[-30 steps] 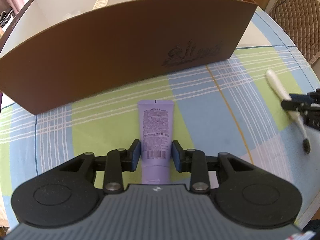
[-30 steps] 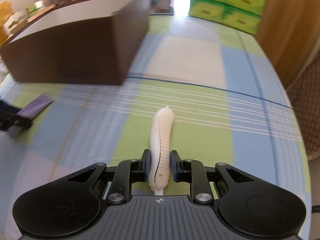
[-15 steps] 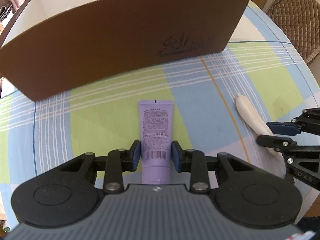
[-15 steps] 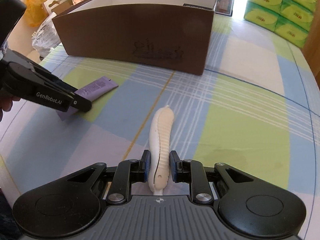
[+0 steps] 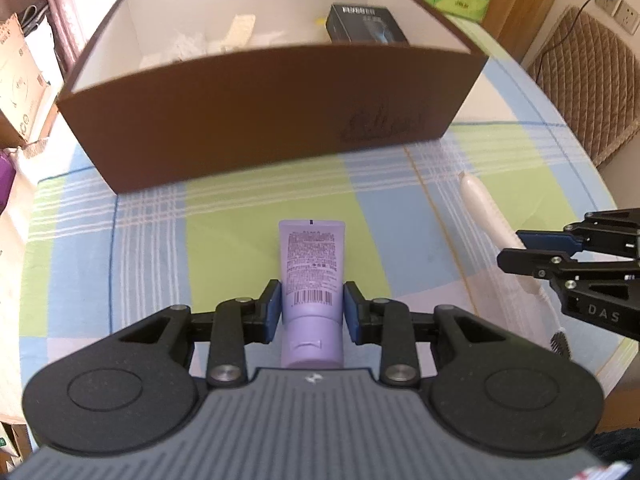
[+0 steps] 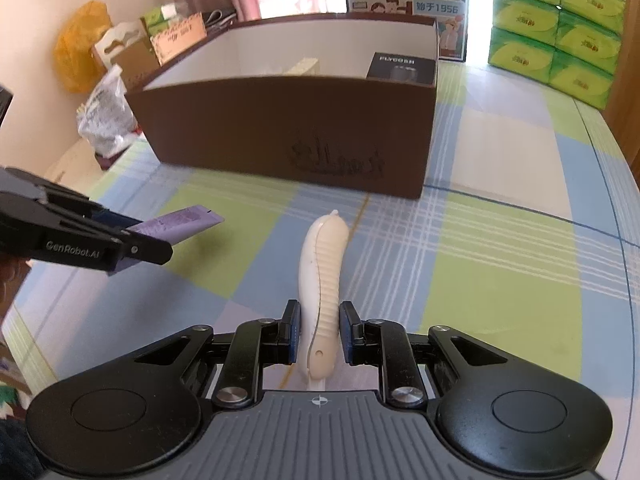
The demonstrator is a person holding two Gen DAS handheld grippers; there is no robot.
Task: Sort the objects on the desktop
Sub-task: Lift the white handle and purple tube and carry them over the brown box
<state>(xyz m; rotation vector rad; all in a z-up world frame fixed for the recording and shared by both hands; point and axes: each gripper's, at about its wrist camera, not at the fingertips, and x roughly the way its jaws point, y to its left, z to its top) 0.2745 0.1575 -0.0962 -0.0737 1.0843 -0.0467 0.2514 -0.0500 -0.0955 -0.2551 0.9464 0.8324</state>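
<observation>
My left gripper (image 5: 312, 312) is shut on a purple tube (image 5: 312, 264), held above the checked tablecloth with its flat end pointing at the brown box (image 5: 256, 112). My right gripper (image 6: 319, 330) is shut on a cream toothbrush (image 6: 323, 264) by its ribbed handle, also lifted off the cloth. In the left wrist view the toothbrush (image 5: 482, 208) and right gripper (image 5: 520, 248) show at the right edge. In the right wrist view the tube (image 6: 178, 226) and left gripper (image 6: 132, 240) come in from the left. The box (image 6: 280, 132) stands ahead of both.
Inside the box lie a black carton (image 5: 366, 24) and pale packets (image 5: 240, 32). Green tissue packs (image 6: 556, 20) are stacked at the table's far right. Bags and cartons (image 6: 108, 80) crowd the left beyond the table. A padded chair (image 5: 584, 76) stands to the right.
Both grippers have risen and moved toward the box with their objects; the box's inside now shows. The right gripper swung left, bringing the box ahead of it.
</observation>
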